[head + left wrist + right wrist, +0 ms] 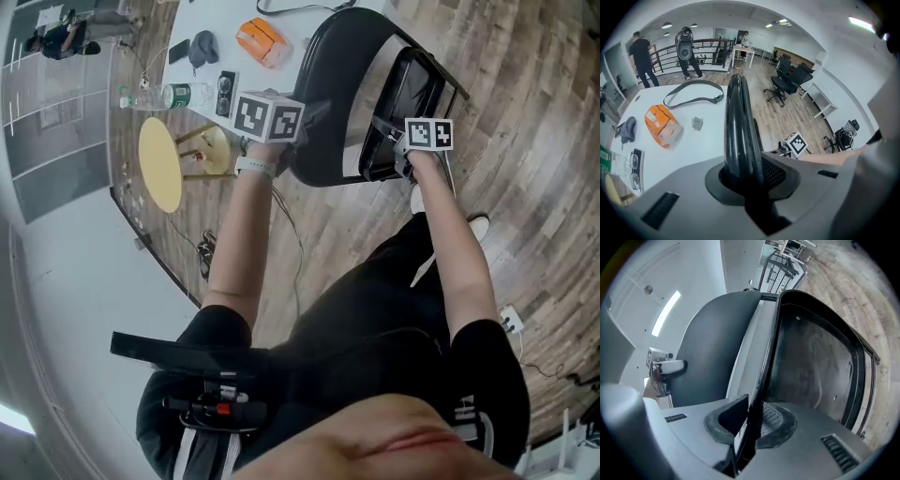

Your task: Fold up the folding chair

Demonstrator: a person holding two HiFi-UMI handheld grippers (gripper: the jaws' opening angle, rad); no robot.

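**Seat tipped up, close it onto the backrest**

The folding chair (330,89) stands on the wooden floor (525,169), just beside the white tabletop (234,28). The left tongs (743,180) are clenched on the backrest's top rim, and the right tongs (752,423) pinch the seat's thin edge. The seat should probably be pressed flat toward the backrest, with both grips kept square. Beyond the chair are an orange pack (261,40) on the tabletop and a yellow stool (159,164).

In the head view, each marker cube (268,117) hid where my left gripper (743,176) and right gripper (752,427) met the folding chair (337,84). Print on the orange packet (261,41), far left, was too small to read.
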